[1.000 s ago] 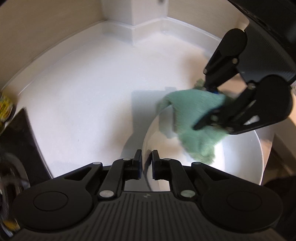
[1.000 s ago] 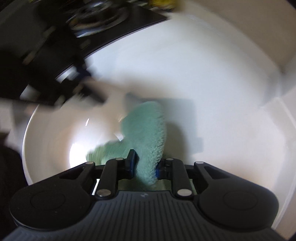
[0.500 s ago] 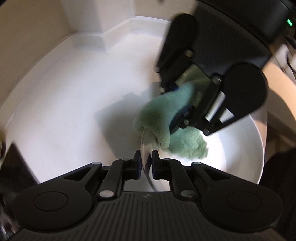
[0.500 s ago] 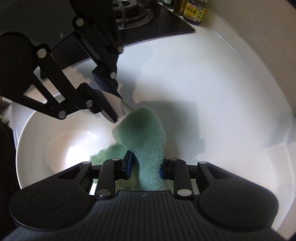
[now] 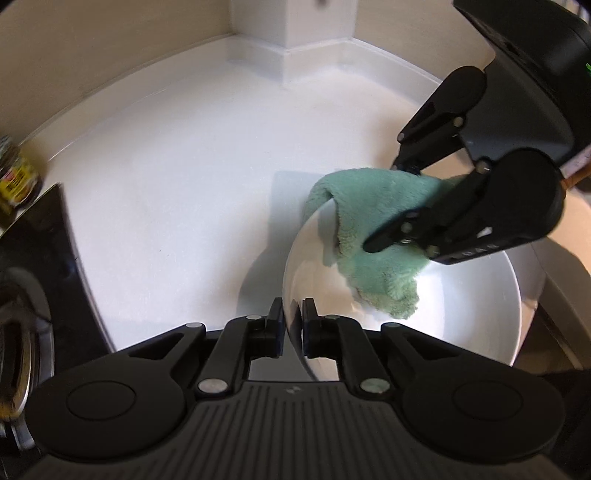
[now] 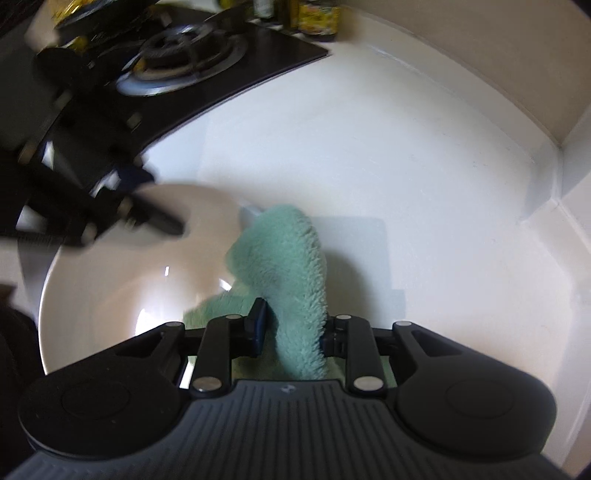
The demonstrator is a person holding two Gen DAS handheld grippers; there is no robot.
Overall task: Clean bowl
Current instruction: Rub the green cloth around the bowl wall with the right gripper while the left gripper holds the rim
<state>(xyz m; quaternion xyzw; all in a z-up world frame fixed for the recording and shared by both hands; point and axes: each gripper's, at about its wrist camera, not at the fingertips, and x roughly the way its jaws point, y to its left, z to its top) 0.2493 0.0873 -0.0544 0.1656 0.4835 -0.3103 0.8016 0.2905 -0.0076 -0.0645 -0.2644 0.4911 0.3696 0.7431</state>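
Observation:
A white bowl stands tilted on the white counter. My left gripper pinches its near rim between its pads, the jaws closing on the rim. A green fluffy cloth drapes over the far rim and down into the bowl. My right gripper comes in from the upper right, its jaws closing with the cloth pressed between them. From the right wrist, the gripper clamps the cloth over the bowl, and the left gripper shows blurred at the bowl's far left rim.
A black gas cooktop with a burner lies left of the bowl, with jars behind it. One yellow-labelled jar stands at the cooktop's corner. The white counter runs back to a wall corner.
The right gripper swept the cloth along the rim toward the left gripper, then back out to the right. The left gripper stays on the rim.

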